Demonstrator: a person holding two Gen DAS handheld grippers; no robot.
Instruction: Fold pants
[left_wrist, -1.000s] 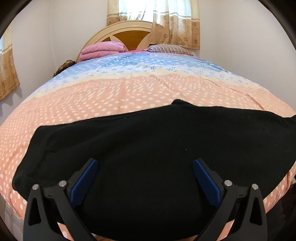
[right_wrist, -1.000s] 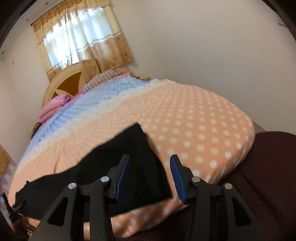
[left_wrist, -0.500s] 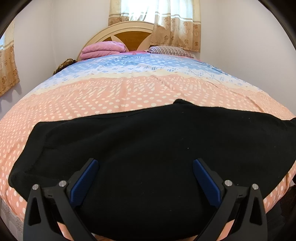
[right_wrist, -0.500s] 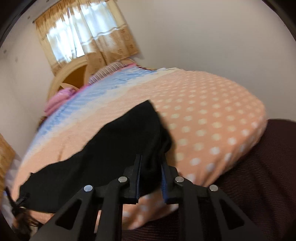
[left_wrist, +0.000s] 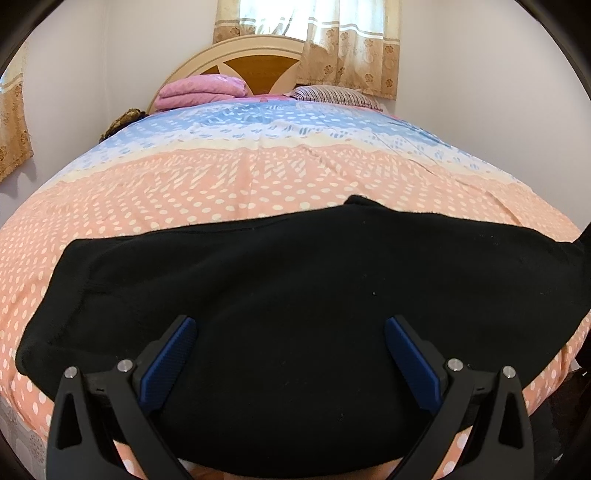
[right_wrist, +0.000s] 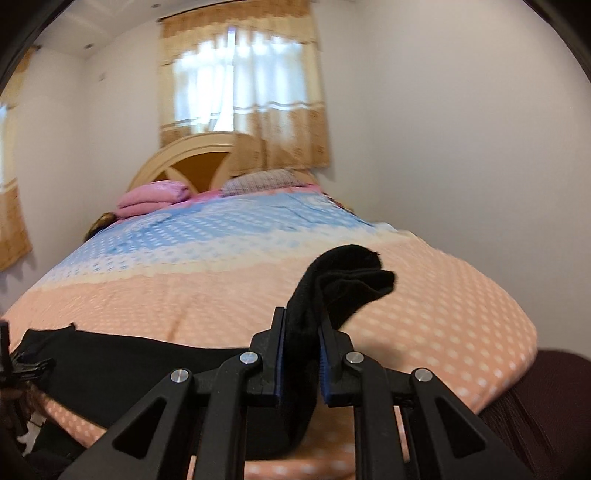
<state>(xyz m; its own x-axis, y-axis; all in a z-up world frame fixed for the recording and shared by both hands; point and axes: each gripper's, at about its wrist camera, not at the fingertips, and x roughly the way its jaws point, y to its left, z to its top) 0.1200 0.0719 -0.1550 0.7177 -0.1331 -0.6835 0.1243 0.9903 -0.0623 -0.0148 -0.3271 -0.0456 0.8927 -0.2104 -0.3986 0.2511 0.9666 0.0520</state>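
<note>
R gripper (right_wrist: 301, 325) just closed on pants (left_wrist: 295, 295) end, lifted – L gripper (left_wrist: 290, 332) wide open above them.

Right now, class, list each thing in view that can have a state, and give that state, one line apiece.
black pants: spread flat across the bed, one end lifted.
right gripper: jaws have just closed, clamped on the bunched end of the pants.
left gripper: open, above the pants.
curtain: drawn over the window.
pink blanket: folded by the headboard.

left gripper (left_wrist: 291, 350) at lower frame, jaws spread wide, angled down, right gripper (right_wrist: 301, 343) lower centre, jaws just closed, pinching black pants (right_wrist: 332, 291)
</note>
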